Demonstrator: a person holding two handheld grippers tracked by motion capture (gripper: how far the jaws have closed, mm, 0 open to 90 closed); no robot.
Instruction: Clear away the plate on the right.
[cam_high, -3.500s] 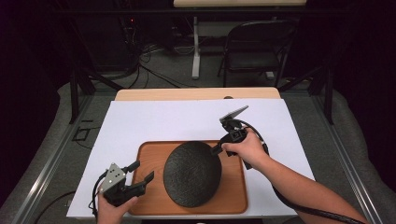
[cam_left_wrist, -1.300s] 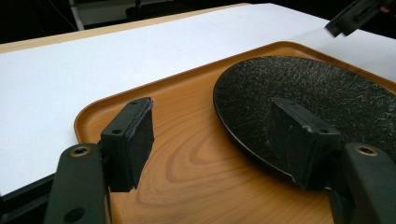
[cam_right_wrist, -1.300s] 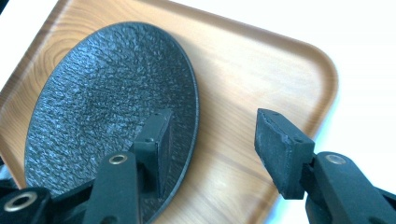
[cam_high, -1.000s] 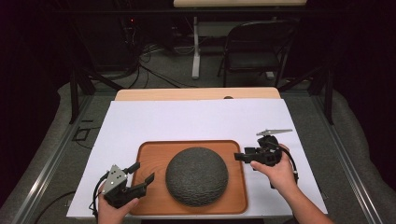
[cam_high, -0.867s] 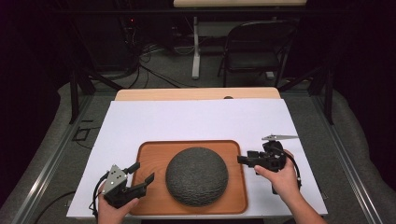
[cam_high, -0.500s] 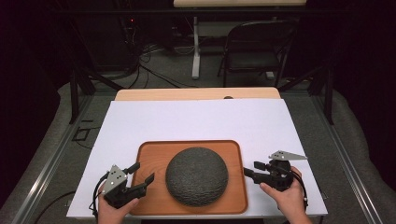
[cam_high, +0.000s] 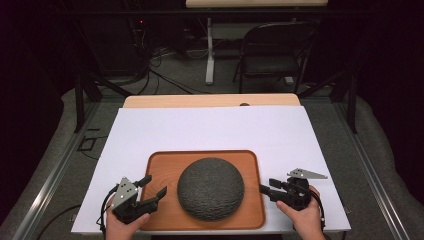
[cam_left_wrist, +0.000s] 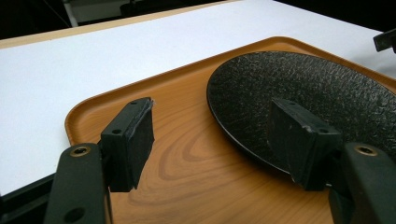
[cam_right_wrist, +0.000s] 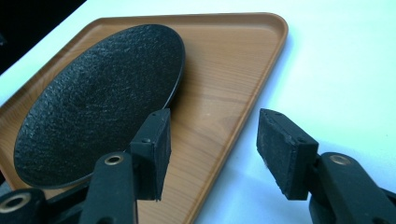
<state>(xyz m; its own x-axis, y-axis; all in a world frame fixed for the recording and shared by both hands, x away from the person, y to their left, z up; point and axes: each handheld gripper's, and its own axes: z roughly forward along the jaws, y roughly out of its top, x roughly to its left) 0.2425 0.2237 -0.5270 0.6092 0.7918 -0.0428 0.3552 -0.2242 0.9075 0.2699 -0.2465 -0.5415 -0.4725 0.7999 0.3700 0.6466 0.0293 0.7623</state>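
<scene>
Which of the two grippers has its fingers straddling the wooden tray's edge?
The right gripper: one finger sits over the brown wooden tray, the other over the white table cover. The left gripper's fingers both hang over the tray.

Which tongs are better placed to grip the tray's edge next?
Right, I'd judge. The right tongs stand open astride the wooden tray's right rim, one jaw over the wood, one over the white sheet. The left tongs are open too, but both jaws sit inside the rim, toward the black plate.

Both grippers were black w/ two blocky jaws & brass-coloured pivot screws. Left gripper (cam_high: 148, 189) and right gripper (cam_high: 268, 186) each carried a grey three-cornered plate on top; black cables trailed behind. Hands bare, no sleeves seen.
</scene>
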